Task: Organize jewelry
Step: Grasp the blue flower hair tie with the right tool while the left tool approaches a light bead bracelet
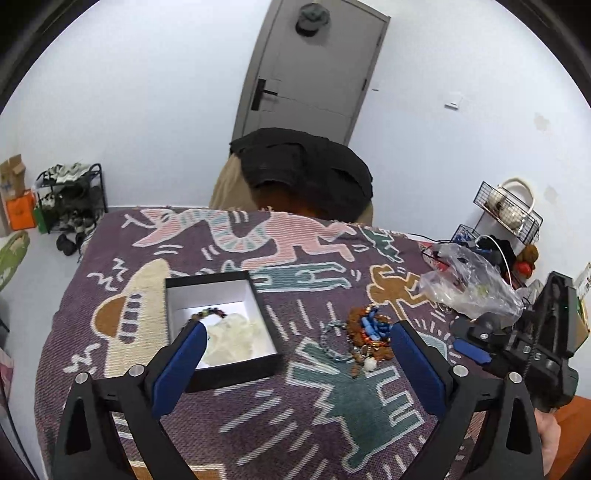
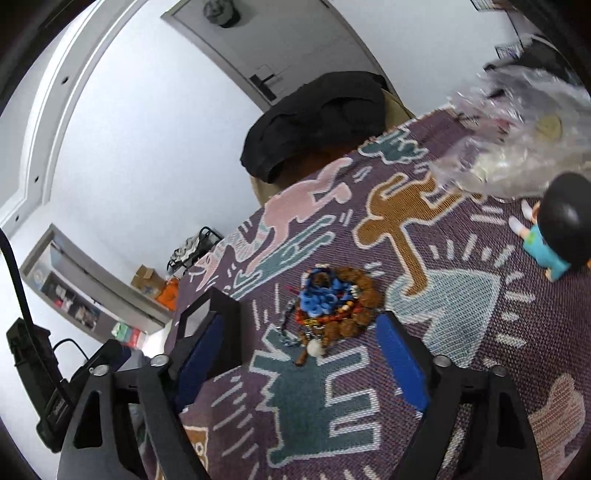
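Purple woven cloth (image 1: 258, 424) with pink, teal and tan cartoon figures, covering the table to every visible edge; white walls beyond, grey door (image 1: 314, 66) with a cap (image 1: 313, 18) hung near its top. Chair (image 1: 295, 173) draped in black fabric, pushed against the far edge. Black shoe rack (image 1: 70, 199) on the floor past the far left corner; wire basket shelf (image 1: 509, 210) past the far right corner.

Black box (image 1: 218, 325), white inside, near the left edge, holding crumpled white tissue (image 1: 236, 338) and a dark bead bracelet (image 1: 208, 314) (partly behind a blue pad). Jewelry pile (image 2: 332, 302) mid-table, just right of the box: brown beads, blue beads, red-orange strand, a light blue bracelet on its left side, one white bead at the near side. Crinkled clear plastic bag (image 1: 472, 284) toward the far right corner. Toy figure (image 2: 554, 232), black hair and teal shirt, close to the right edge.

Left gripper (image 1: 295, 328) above the near half of the table, pointed at the far edge, fingers wide apart, nothing between; left pad over the box's near corner, right pad beside the pile. Right gripper (image 2: 299, 332) tilted, low over the pile, spread wide, empty, pile just ahead of the tips
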### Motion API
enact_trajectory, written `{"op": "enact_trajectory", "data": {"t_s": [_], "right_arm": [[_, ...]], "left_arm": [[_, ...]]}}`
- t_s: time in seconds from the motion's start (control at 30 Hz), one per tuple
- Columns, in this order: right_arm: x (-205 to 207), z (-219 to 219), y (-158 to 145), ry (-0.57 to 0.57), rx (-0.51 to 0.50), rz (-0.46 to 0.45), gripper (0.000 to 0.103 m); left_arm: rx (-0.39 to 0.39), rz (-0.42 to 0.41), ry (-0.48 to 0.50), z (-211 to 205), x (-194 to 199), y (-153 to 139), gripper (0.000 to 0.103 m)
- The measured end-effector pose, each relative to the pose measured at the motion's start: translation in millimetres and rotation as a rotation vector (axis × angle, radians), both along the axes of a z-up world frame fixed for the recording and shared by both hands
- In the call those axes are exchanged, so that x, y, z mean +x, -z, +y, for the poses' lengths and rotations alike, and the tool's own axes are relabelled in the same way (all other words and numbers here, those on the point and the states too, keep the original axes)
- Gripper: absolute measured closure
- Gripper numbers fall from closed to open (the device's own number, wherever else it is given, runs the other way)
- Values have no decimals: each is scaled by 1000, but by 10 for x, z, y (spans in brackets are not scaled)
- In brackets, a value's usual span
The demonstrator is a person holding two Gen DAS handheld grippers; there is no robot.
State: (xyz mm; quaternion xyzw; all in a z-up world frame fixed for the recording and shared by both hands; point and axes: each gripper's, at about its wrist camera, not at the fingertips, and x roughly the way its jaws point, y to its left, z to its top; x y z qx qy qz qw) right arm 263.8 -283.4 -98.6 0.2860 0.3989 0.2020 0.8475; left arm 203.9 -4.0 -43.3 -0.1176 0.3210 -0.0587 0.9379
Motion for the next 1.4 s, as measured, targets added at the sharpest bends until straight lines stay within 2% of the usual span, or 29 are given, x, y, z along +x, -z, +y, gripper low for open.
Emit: {"op": "enact_trajectory", "data": {"t_s": [0.07, 0.23, 0.4, 0.57, 0.77, 1.07, 1.27, 1.4], "right_arm": [[52, -58, 78, 7, 16, 24, 34], [163, -155, 258, 25, 33, 74, 54], [271, -228, 397, 36, 33, 113, 66], [386, -173, 410, 17, 28, 127, 67], [548, 35, 367, -33, 4, 130, 68], [712, 248, 532, -65, -57, 211, 68], [778, 384, 578, -75, -114, 220, 69], [817, 425, 619, -67, -119, 231, 74]], "left_arm": [[7, 4, 8, -79, 40, 17, 8], [19, 25, 37, -261, 180, 88, 21], [27, 41, 69, -427, 327, 169, 34], [25, 58, 88, -537, 442, 234, 41], [30, 66, 86, -561, 554, 256, 41], [11, 65, 35, -318, 639, 215, 41], [-17, 60, 23, -196, 667, 205, 41], [-28, 57, 9, -98, 656, 201, 41]]}}
